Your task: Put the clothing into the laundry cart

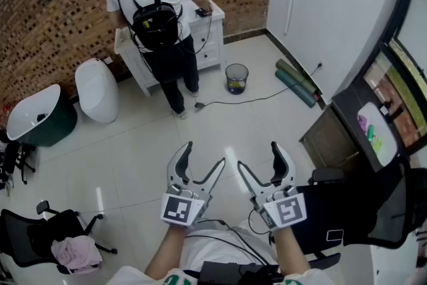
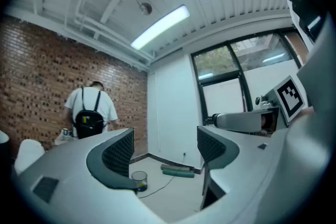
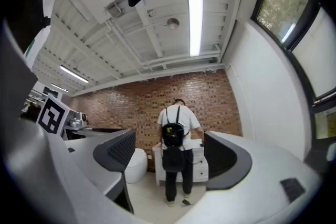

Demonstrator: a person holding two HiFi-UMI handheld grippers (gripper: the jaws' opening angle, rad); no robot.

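Both jaws stand open and empty: left gripper (image 1: 204, 154) and right gripper (image 1: 257, 155) are held side by side above bare floor (image 1: 133, 163), with nothing between the pads in either gripper view. The task looks to be at its very start, with the reach for the clothing not yet made. A pink garment (image 1: 75, 254) lies bunched on a black chair (image 1: 23, 237), at about 8 o'clock from the jaws and well apart from them. Next move, I judge: swing left and down to the chair and close on the cloth. A black bin (image 1: 360, 213) at 3 o'clock may be the cart; I cannot tell.
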